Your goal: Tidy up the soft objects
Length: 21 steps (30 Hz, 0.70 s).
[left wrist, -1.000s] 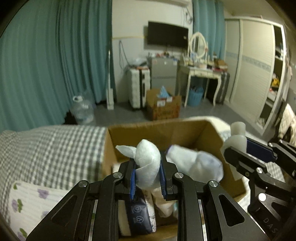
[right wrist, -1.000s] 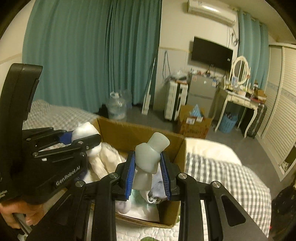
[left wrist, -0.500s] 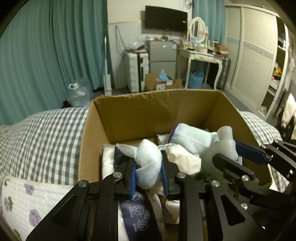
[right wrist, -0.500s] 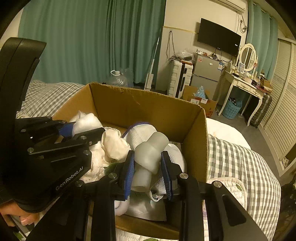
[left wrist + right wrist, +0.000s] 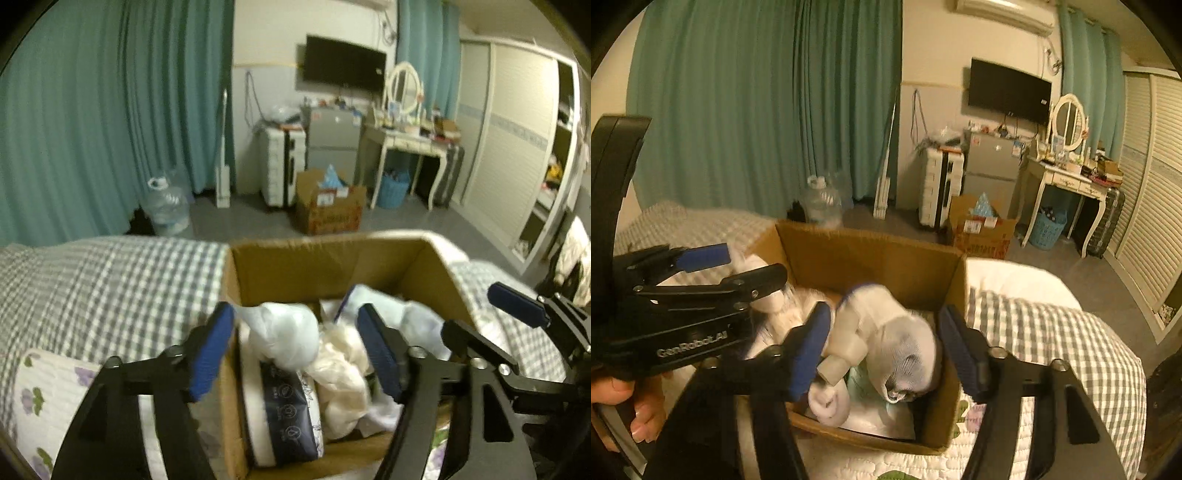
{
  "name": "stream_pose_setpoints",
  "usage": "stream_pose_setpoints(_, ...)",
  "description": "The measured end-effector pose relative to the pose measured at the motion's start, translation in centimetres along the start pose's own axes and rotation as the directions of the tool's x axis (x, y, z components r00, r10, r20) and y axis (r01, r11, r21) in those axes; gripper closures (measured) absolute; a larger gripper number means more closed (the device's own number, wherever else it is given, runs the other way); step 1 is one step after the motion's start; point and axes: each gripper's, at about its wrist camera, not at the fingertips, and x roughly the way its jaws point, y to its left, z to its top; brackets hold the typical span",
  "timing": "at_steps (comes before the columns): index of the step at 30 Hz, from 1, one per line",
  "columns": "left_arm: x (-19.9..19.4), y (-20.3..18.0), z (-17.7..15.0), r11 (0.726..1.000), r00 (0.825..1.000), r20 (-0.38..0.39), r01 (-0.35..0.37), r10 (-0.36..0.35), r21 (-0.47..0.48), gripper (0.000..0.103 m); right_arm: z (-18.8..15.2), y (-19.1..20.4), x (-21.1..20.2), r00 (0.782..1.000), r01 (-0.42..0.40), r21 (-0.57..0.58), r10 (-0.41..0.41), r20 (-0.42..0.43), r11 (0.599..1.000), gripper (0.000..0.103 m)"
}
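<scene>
White bundle (image 5: 284, 338) between spread left gripper (image 5: 297, 354)

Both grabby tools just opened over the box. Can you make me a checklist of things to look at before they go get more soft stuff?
1. Left tool open: ok, blue pads spread wide.
2. Right tool open: ok, nothing clamped.
3. White bundle inside the cardboard box: ok, resting on the pile.
4. Pale roll clear of the right tool: cannot tell, it sits against one pad and is blurred.
5. White sock inside the box: ok.
6. Tools apart from each other: ok, a gap shows between them.
</scene>
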Motion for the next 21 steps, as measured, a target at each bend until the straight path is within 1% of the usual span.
stream_pose_setpoints(1,-0.9,0.2,0.3,1.000,1.000,0.013,-0.005,0.005,-0.010,0.023,0.3,-0.1,-0.7,1.000,0.001,0.003,-0.001,0.011,1.000,0.040)
stream_pose_setpoints(4,-3.4,0.6,1.2,0.999,0.999,0.050,0.009,-0.007,-0.039,0.023,1.3,0.0,-3.0,0.999,0.010,0.003,-0.010,0.046,1.000,0.037)
stream_pose_setpoints(6,-5.4,0.8,1.8,0.999,0.997,0.079,0.013,-0.009,-0.049,0.023,1.7,0.3,-4.5,0.997,0.015,0.003,-0.015,0.069,1.000,0.029)
stream_pose_setpoints(8,-7.1,0.9,2.3,0.999,0.995,0.103,0.007,-0.001,-0.051,0.023,2.3,0.4,-6.3,0.995,0.021,0.006,-0.022,0.097,1.000,0.024)
stream_pose_setpoints(10,-9.3,0.6,2.9,0.999,0.990,0.138,0.002,0.004,-0.044,0.023,2.9,0.6,-8.3,0.992,0.033,0.009,-0.034,0.125,0.999,0.022)
stream_pose_setpoints(13,-12.8,0.1,3.3,0.999,0.981,0.193,-0.018,0.023,-0.027,0.022,3.6,0.7,-11.5,0.984,0.055,0.022,-0.058,0.169,0.998,0.013)
stream_pose_setpoints(14,-13.8,-0.1,3.4,0.999,0.978,0.208,-0.025,0.029,-0.020,0.022,3.8,0.8,-12.9,0.980,0.062,0.029,-0.066,0.187,0.998,0.008)
stream_pose_setpoints(15,-14.9,-0.3,3.4,0.999,0.974,0.223,-0.032,0.034,-0.013,0.017,4.1,0.9,-13.8,0.978,0.064,0.034,-0.070,0.199,0.997,0.006)
stream_pose_setpoints(16,-16.1,-0.5,3.4,0.999,0.970,0.242,-0.039,0.039,-0.005,0.008,4.2,1.0,-15.1,0.974,0.066,0.036,-0.072,0.213,0.997,0.005)
stream_pose_setpoints(17,-17.2,-0.6,3.4,0.999,0.964,0.262,-0.046,0.045,-0.001,0.004,4.4,1.1,-16.1,0.973,0.066,0.037,-0.073,0.221,0.997,0.004)
stream_pose_setpoints(18,-18.6,-0.7,3.2,0.998,0.955,0.292,-0.055,0.053,0.001,0.000,4.4,1.3,-17.4,0.970,0.070,0.037,-0.076,0.232,0.997,0.001)
stream_pose_setpoints(21,-21.2,-0.9,3.0,0.997,0.940,0.333,-0.076,0.070,0.006,0.000,4.3,1.8,-20.9,0.961,0.077,0.040,-0.085,0.262,0.996,0.000)
